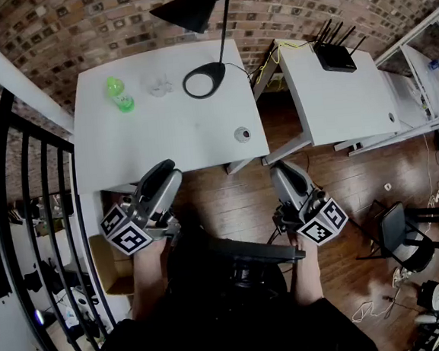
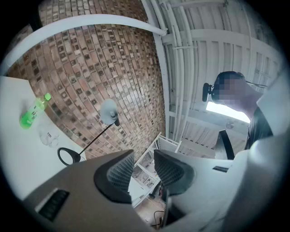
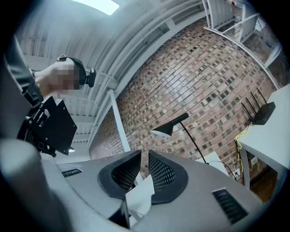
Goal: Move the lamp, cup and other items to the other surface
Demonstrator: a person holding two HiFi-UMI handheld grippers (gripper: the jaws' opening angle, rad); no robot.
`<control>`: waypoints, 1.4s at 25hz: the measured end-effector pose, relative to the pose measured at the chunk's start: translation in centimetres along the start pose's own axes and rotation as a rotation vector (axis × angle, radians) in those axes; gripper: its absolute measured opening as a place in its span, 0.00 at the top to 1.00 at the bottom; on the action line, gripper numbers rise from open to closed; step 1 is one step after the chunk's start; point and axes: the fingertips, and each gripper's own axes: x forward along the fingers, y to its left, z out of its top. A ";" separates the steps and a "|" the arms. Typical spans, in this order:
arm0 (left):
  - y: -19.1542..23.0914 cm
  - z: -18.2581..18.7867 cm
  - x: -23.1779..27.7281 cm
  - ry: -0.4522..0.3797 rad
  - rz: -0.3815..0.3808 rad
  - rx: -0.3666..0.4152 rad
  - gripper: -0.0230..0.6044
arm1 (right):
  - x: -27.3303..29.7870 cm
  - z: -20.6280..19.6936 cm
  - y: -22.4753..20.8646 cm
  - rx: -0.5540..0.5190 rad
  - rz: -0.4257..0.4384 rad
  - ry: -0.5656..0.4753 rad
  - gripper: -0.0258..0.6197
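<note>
Left tongs (image 1: 167, 170) and right tongs (image 1: 280, 170) are held parted and empty, the lamp (image 1: 194, 13), cup (image 1: 160, 85) and bottle (image 1: 121, 95) standing untouched ahead of the left pair, so the first pickup is judged not yet begun and a forward reach is called for.

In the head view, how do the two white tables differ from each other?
The left table carries a black lamp, a green bottle and a clear cup; the right table carries a black router with antennas at its far end. The left table looks wider than the right table. Both have plain white tops and stand by the brick wall.
</note>
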 end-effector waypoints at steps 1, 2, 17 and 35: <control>0.9 0.9 0.3 0.002 -0.003 0.002 0.72 | 1.3 0.0 -0.2 0.001 -0.001 0.002 0.86; 1.8 1.7 0.5 0.003 -0.007 0.005 0.72 | 2.5 0.0 -0.4 0.002 -0.003 0.004 0.86; 9.3 6.7 2.5 0.035 -0.001 0.000 0.72 | 12.0 -2.7 -3.8 0.030 -0.002 0.046 0.83; 11.9 6.4 16.3 -0.035 0.202 0.127 0.72 | 19.3 3.0 -20.0 -0.035 0.227 0.132 0.77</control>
